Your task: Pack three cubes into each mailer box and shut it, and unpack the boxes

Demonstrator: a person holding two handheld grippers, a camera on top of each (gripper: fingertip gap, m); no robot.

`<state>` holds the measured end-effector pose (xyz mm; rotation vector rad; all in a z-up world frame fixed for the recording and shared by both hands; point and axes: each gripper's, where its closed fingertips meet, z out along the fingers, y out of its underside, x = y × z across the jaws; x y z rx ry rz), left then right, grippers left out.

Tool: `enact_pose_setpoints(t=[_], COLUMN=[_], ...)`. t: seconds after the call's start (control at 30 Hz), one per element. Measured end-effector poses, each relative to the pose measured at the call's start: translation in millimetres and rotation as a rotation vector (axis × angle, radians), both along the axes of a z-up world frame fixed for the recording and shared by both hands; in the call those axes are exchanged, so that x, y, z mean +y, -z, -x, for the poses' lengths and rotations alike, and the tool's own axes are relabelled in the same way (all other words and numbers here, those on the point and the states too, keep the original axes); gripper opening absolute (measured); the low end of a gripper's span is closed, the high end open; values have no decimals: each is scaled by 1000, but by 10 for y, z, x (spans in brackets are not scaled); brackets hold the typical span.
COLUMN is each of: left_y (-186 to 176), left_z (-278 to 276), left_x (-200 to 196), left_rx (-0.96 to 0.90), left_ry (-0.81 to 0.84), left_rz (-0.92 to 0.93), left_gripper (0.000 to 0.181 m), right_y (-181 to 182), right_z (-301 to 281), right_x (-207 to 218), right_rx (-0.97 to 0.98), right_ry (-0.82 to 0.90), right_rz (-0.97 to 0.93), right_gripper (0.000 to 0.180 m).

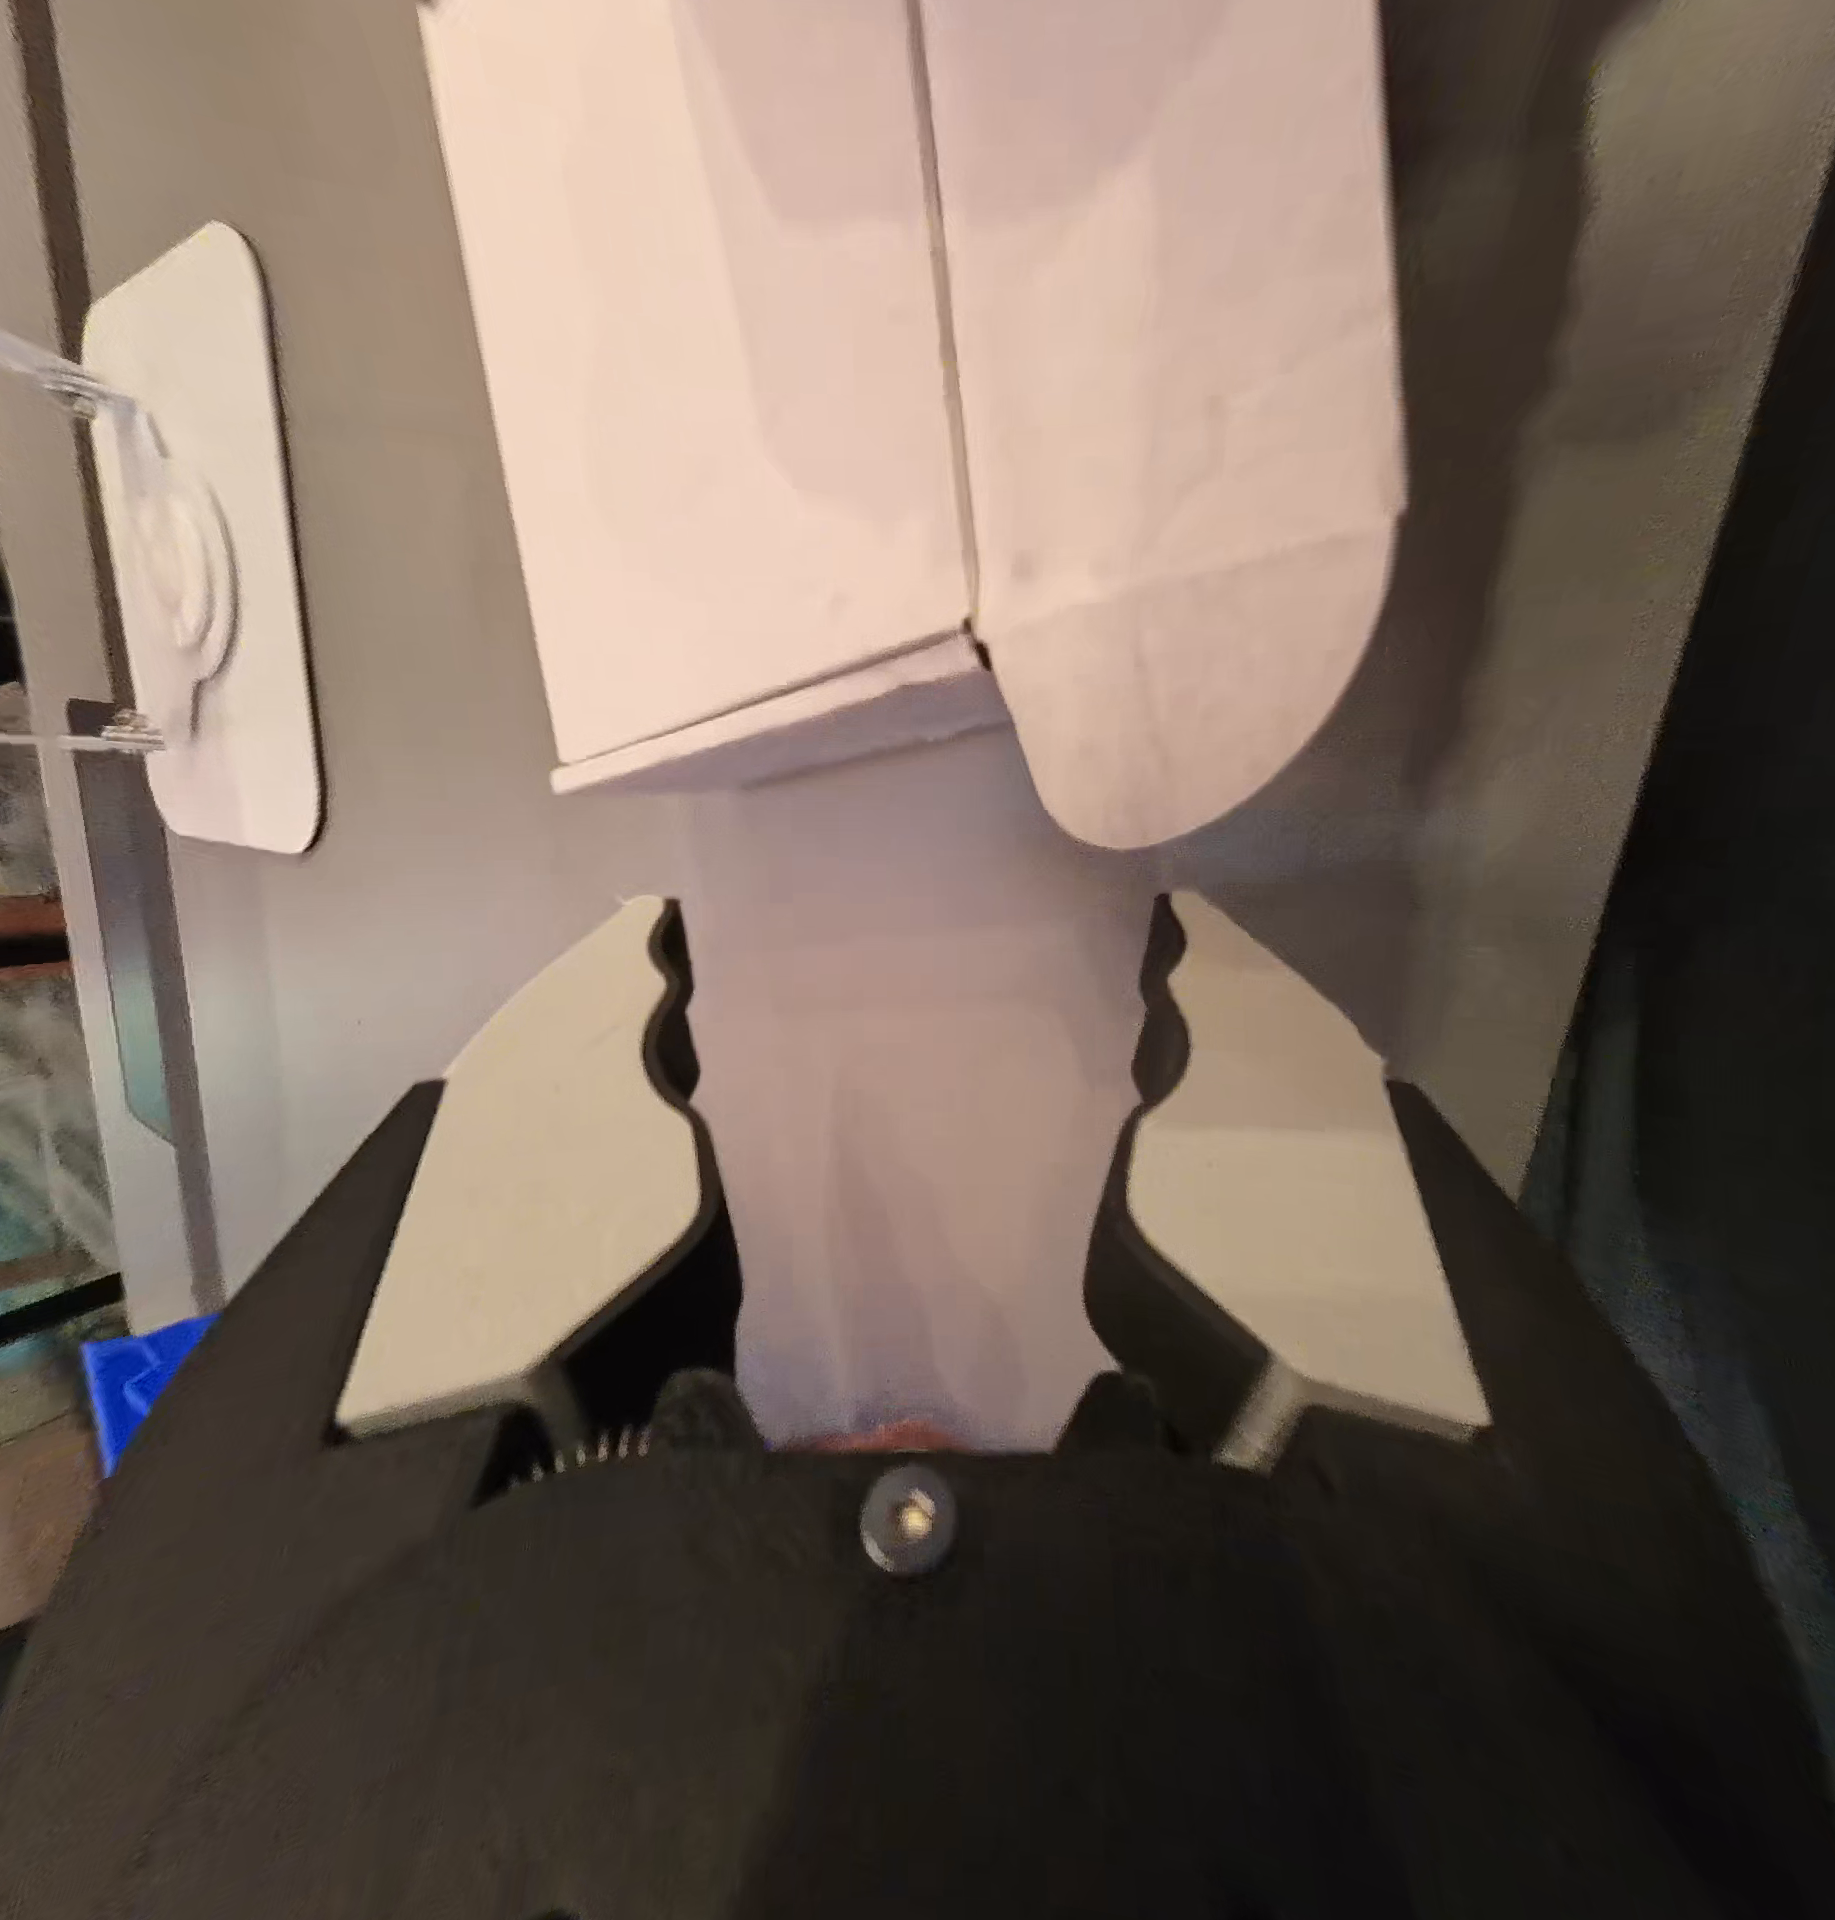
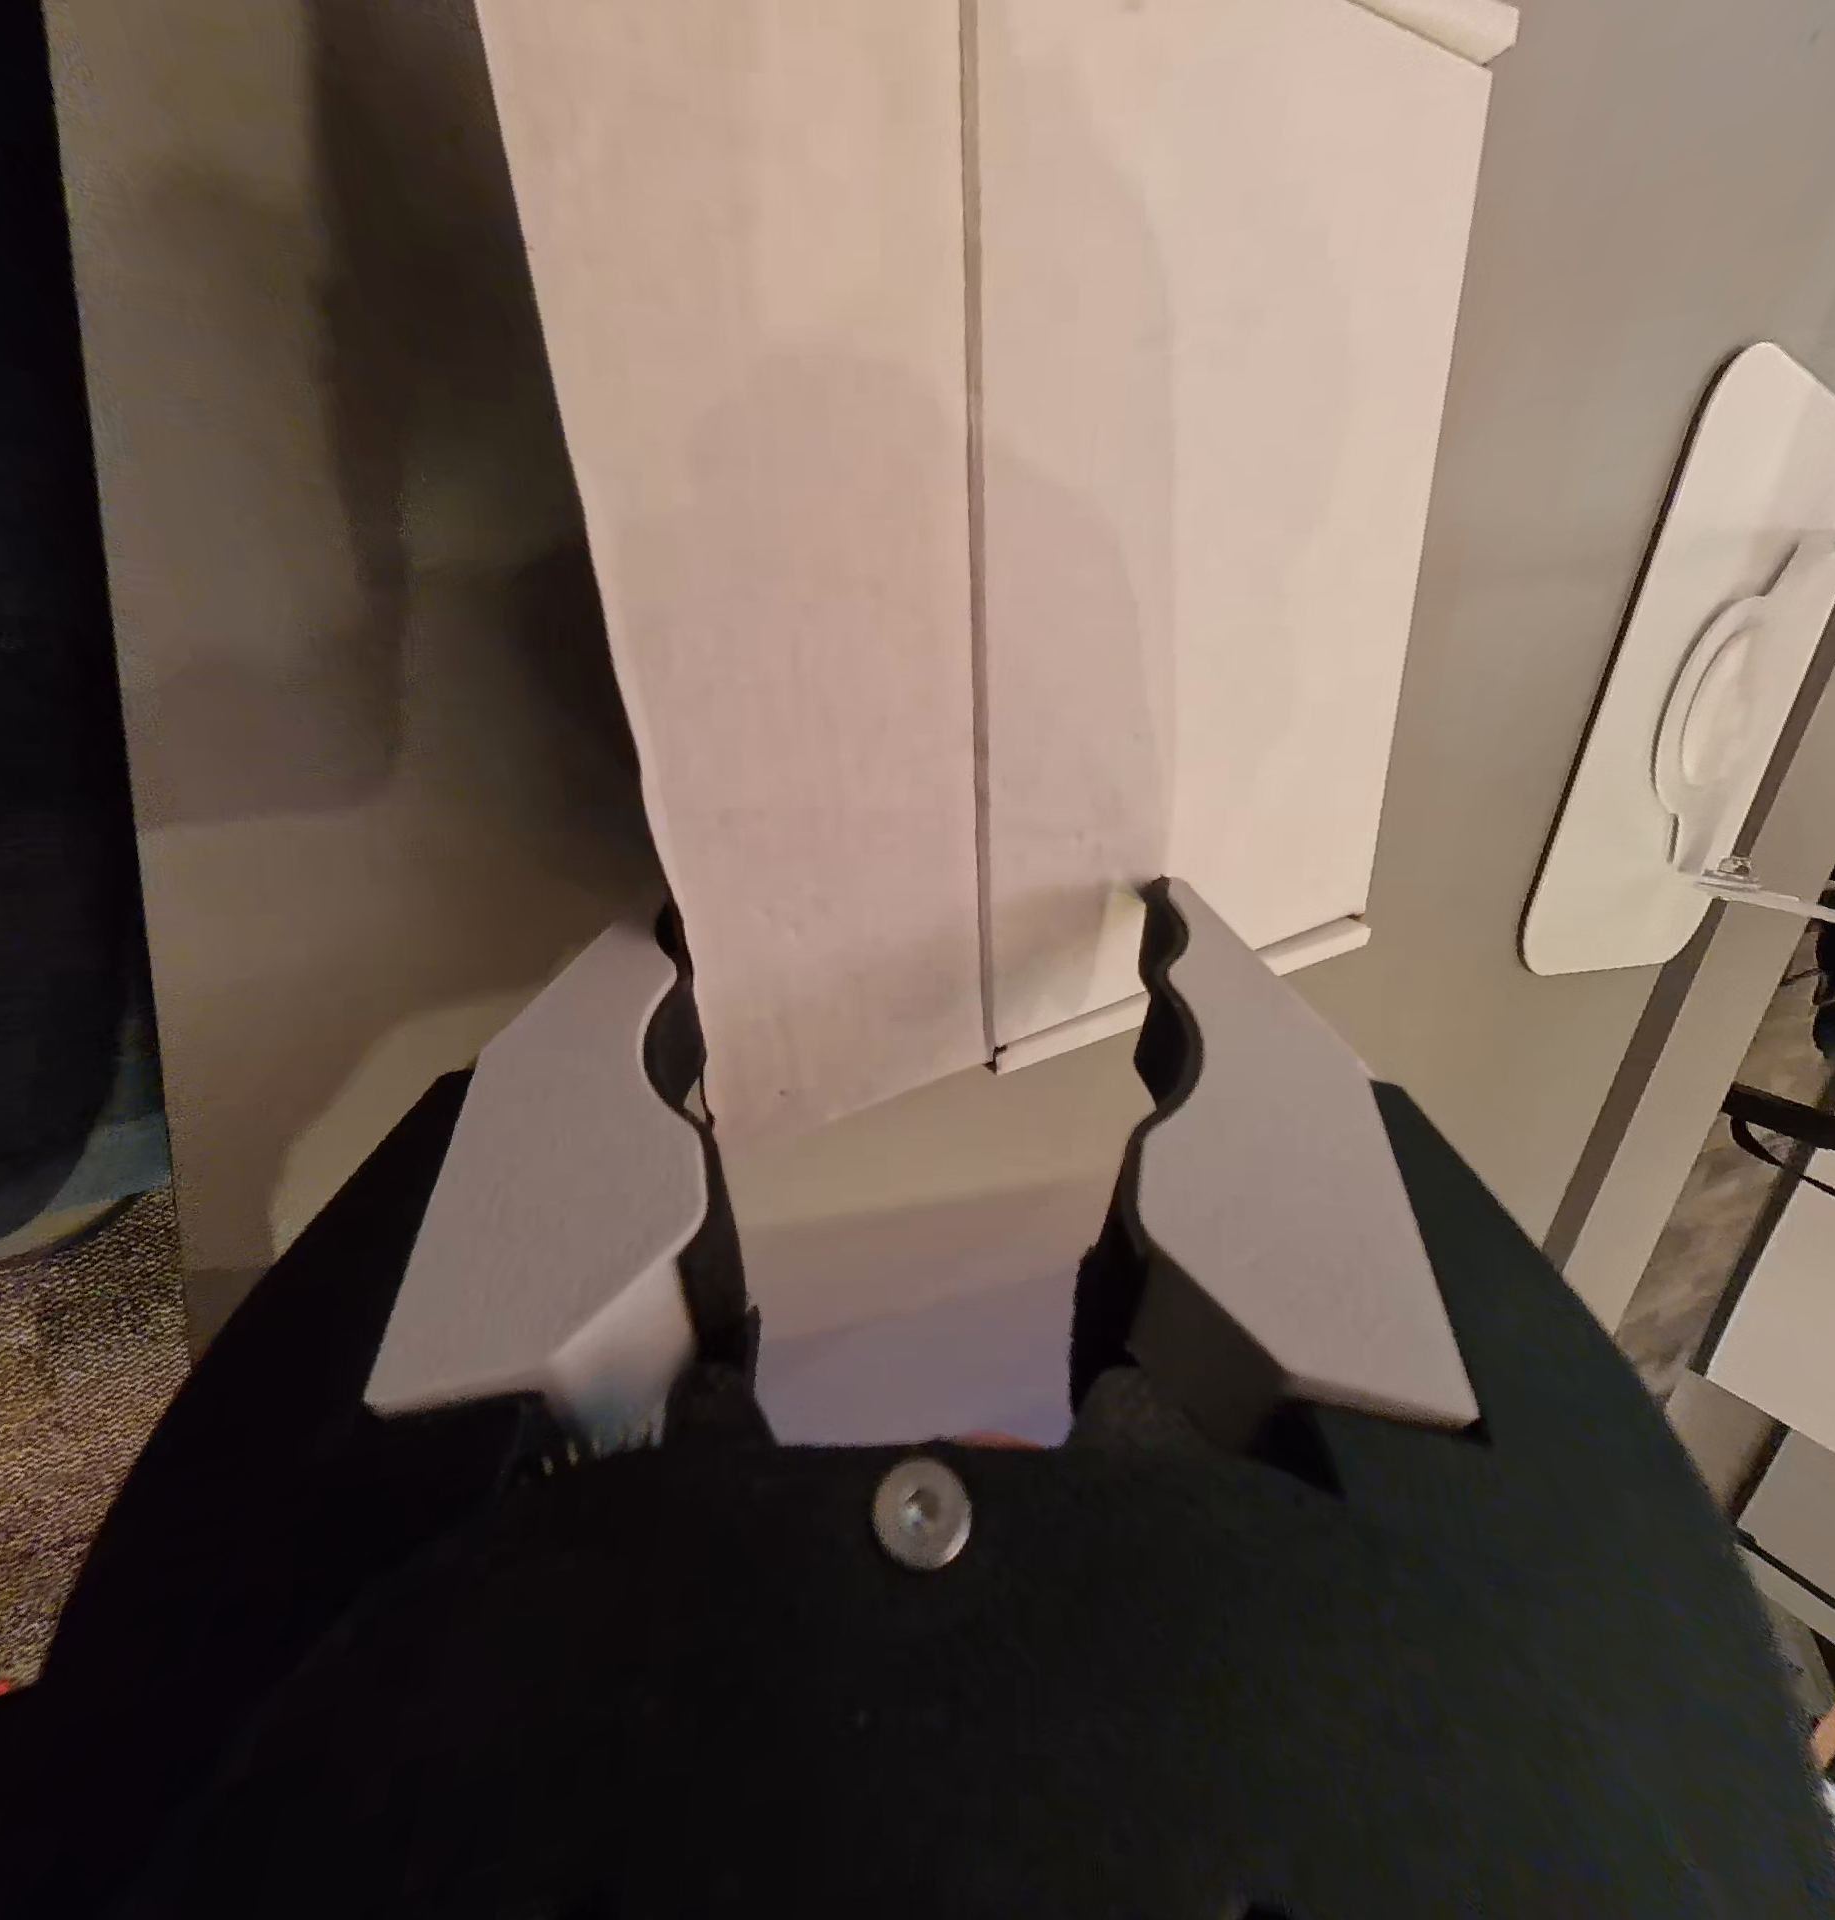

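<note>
Left wrist view: white pad (image 1: 206, 540) with a clear bracket sits at the left edge of the grey table (image 1: 393, 935); a blue bin (image 1: 128, 1392) shows lower left, past the table's edge. White mailer box (image 1: 747, 416) lies ahead of the left gripper (image 1: 913, 925), lid down along a centre seam, with a rounded flap (image 1: 1193, 623) sticking out at its near right corner. Fingers spread wide, nothing between them; bare table lies between the tips and the box's near edge, so the gripper is apart from the box. A dark surface (image 1: 1723, 935) borders the table on the right. Slight motion blur. Right wrist view: the dark strip (image 2: 30, 623) appears on the left here, with carpet (image 2: 51, 1455) below it. The box (image 2: 809, 520) reaches in between the tips of the right gripper (image 2: 913, 935), fingers spread; the left finger (image 2: 570, 1143) lies against the box's left edge, though contact cannot be confirmed, and the right finger (image 2: 1277, 1143) overlaps the near right edge. The flap cannot be made out here. The same pad (image 2: 1671, 675) shows at the right, with shelving (image 2: 1775, 1299) beyond the table edge. No cubes visible in either view; box contents hidden.
</note>
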<state>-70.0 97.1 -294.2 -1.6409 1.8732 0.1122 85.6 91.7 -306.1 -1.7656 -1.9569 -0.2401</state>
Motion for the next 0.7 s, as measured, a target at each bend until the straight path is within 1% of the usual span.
enact_pose_setpoints(t=[0.07,0.1,0.2,0.27,0.3,0.37,0.4,0.47,0.53,0.63,0.7], left_y=[-120,-151,-103,33,88,98,79,62,40,-37,-94], left_z=[-65,-109,-254,-276,-267,-246,-245,-210,-144,-119,-130], left_x=[-89,-137,-234,-167,-99,-28,-27,-30,-19,-84,-124], left_rx=[-90,-103,-81,-33,-12,3,-13,-40,-62,-199,-314], left_ry=[13,35,90,62,39,18,1,-30,-66,-165,-241], left_rz=[22,11,-13,-27,-57,-95,-77,-42,-34,94,201], left_gripper=[76,75,71,69,73,73,70,66,69,74,72], right_y=[4,8,19,38,51,61,66,31,-32,-208,-315], right_z=[11,19,50,87,98,121,139,156,157,81,-11], right_x=[19,32,70,83,79,85,70,43,-14,-32,-15], right_rx=[-12,-19,-36,-34,-37,-24,-1,55,135,306,426], right_ry=[0,2,26,58,71,93,102,128,164,278,387], right_rz=[-5,-11,-34,-43,-40,-41,-24,13,78,171,247], right_gripper=[84,84,85,88,92,95,100,98,97,94,92])
